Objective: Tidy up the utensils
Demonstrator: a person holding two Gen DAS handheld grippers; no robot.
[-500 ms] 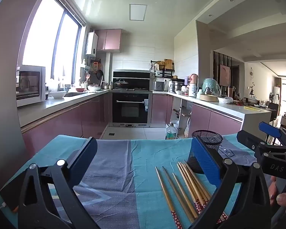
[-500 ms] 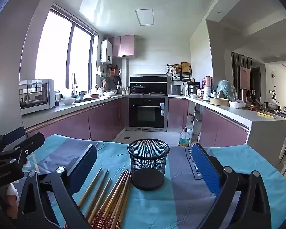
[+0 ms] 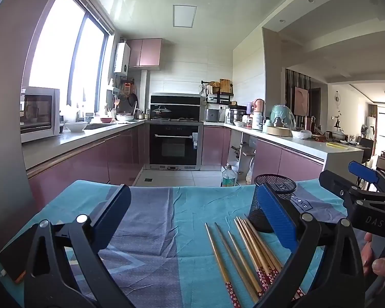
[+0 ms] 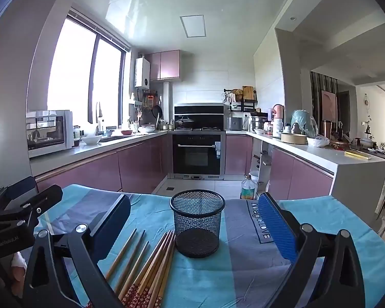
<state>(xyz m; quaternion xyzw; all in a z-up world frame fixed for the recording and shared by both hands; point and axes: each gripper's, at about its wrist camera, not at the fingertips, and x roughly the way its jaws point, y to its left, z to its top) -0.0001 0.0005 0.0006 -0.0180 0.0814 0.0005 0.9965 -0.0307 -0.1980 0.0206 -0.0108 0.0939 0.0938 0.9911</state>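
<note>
The left gripper (image 3: 192, 218) hung above the table with its jaws spread wide, and nothing was between them. Under it lay a cloth (image 3: 205, 269) with blue and gray patches. The right gripper (image 4: 195, 220) also hung over the table with its jaws spread wide and held nothing. A black mesh cup (image 4: 197, 222) stood upright on the cloth, right in the middle of the right camera's view. It looked empty. The chopsticks (image 4: 151, 264) lay flat on the cloth in a loose bunch, just left of the cup. Their thin tips pointed toward the cup and the nearest ones came right up to its base. Their red flowered ends were near the camera. In the left camera's view the chopsticks (image 3: 243, 251) lay to the right, partly behind the blue right finger (image 3: 277, 220), and the cup (image 3: 272, 205) stood just past them. The right gripper (image 3: 364, 190) showed at the right edge there, with a hand (image 3: 374, 259) below it. The left gripper (image 4: 18, 213) showed at the left edge of the right camera's view. Behind the table were a kitchen with pink cabinets (image 4: 141, 166), a black oven (image 4: 197, 154) and a white microwave (image 4: 50, 132).
</note>
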